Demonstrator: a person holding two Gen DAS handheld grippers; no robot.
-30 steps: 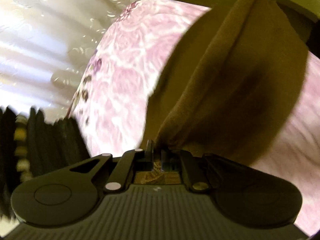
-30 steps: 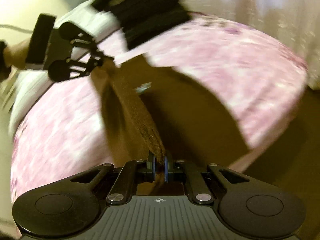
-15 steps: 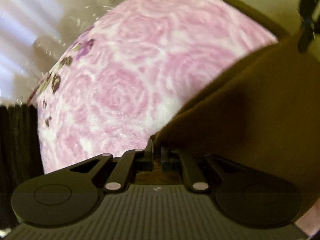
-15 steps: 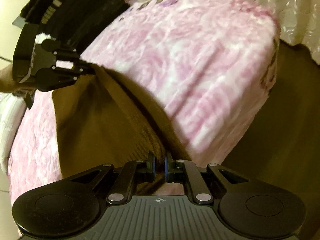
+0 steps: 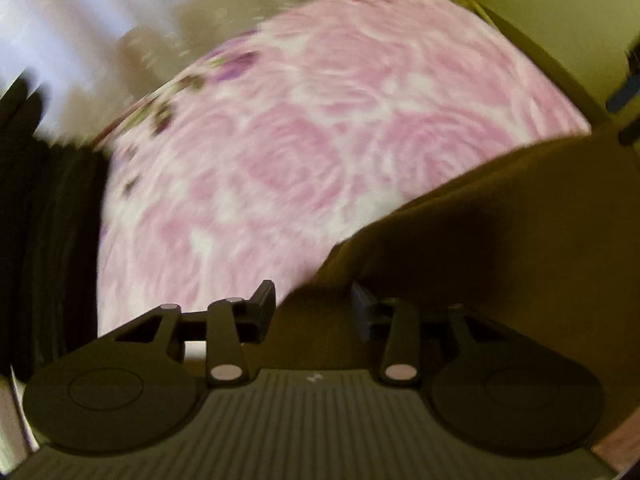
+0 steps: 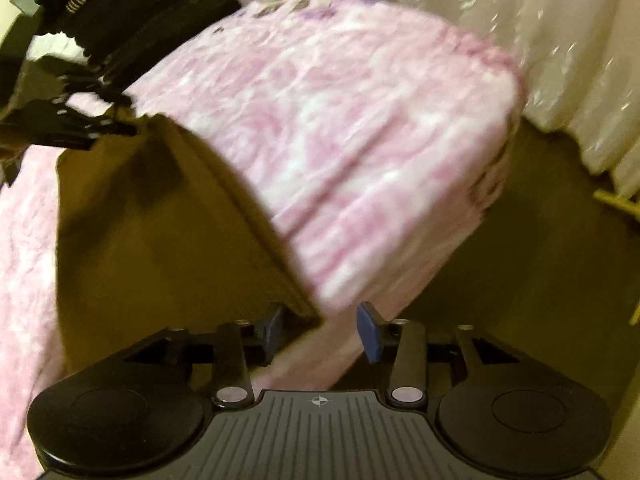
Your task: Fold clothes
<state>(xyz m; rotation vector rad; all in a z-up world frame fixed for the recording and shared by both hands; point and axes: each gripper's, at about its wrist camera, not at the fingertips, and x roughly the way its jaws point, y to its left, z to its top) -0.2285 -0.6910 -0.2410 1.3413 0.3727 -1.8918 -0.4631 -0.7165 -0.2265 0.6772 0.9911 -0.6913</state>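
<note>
A brown garment (image 6: 152,240) lies flat on the pink rose-patterned bed (image 6: 340,128). My right gripper (image 6: 320,326) is open, and the garment's near corner lies between and just ahead of its fingers. My left gripper (image 5: 314,308) is open too, with the garment's other corner (image 5: 500,232) still lying between its fingers. The left gripper also shows in the right wrist view (image 6: 80,128) at the garment's far corner.
The bed (image 5: 300,140) fills most of both views. Pale curtains (image 6: 540,40) hang behind it. The person's dark striped sleeve (image 6: 132,12) reaches in at the top left. The bed's edge drops to a dark floor (image 6: 540,260) on the right.
Both grippers opened and let go of the garment. It came down from hanging between them and now lies spread on the bed.
</note>
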